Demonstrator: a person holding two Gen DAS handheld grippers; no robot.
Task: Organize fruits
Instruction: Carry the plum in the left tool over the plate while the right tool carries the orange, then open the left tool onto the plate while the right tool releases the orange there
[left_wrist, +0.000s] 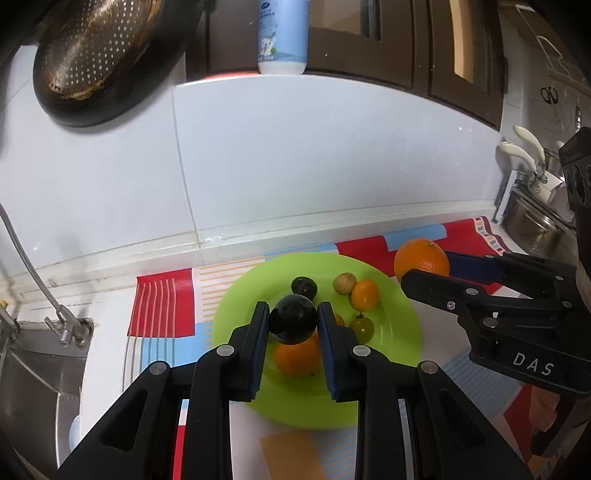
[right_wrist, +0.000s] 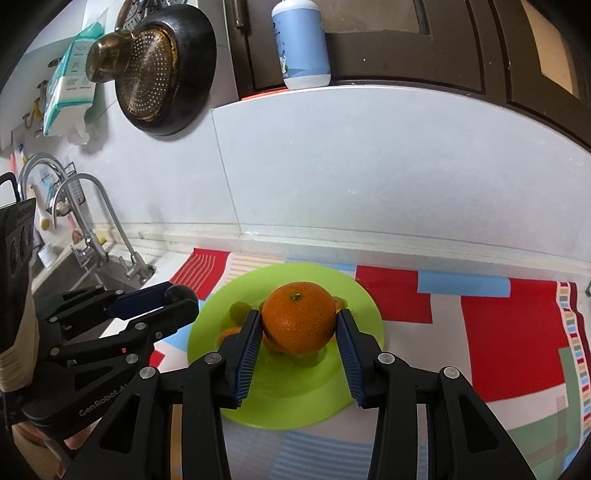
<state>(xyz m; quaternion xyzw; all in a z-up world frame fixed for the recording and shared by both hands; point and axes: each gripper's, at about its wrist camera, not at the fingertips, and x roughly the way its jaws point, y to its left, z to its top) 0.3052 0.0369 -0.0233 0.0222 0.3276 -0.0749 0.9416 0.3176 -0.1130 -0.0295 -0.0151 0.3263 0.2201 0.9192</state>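
L gripper (left_wrist: 293, 325) is seen clamped on a dark round fruit (left_wrist: 293, 319), pads pressed to both its sides, fruit held above the green plate (left_wrist: 399, 343). R gripper (right_wrist: 300, 325) is closed on a large orange (right_wrist: 300, 318), blue pads (right_wrist: 246, 354) against its flanks, also over the plate. In the left wrist view the R gripper w/ its orange is seen at the plate's far right edge; in the right wrist view the L gripper w/ the dark fruit is seen at the plate's left edge.

On the plate are laid: another dark fruit (left_wrist: 304, 287), a pale greenish-yellow small fruit (left_wrist: 344, 283) touching a small orange fruit (left_wrist: 365, 294), a green round fruit (left_wrist: 362, 327), and a mid-size orange (left_wrist: 296, 359) partly hidden below the held dark fruit. Whether a further orange piece beside the right pad is separate cannot be told.

Plate is set on a red/blue/white patterned mat (left_wrist: 162, 306) on the worktop (left_wrist: 107, 354), near the white tiled wall (left_wrist: 295, 158). Sink w/ tap (right_wrist: 92, 229) is at left. A perforated strainer in a dark pan (right_wrist: 162, 70) is hung on the wall; a blue-white bottle (right_wrist: 301, 44) is stood on the ledge above.
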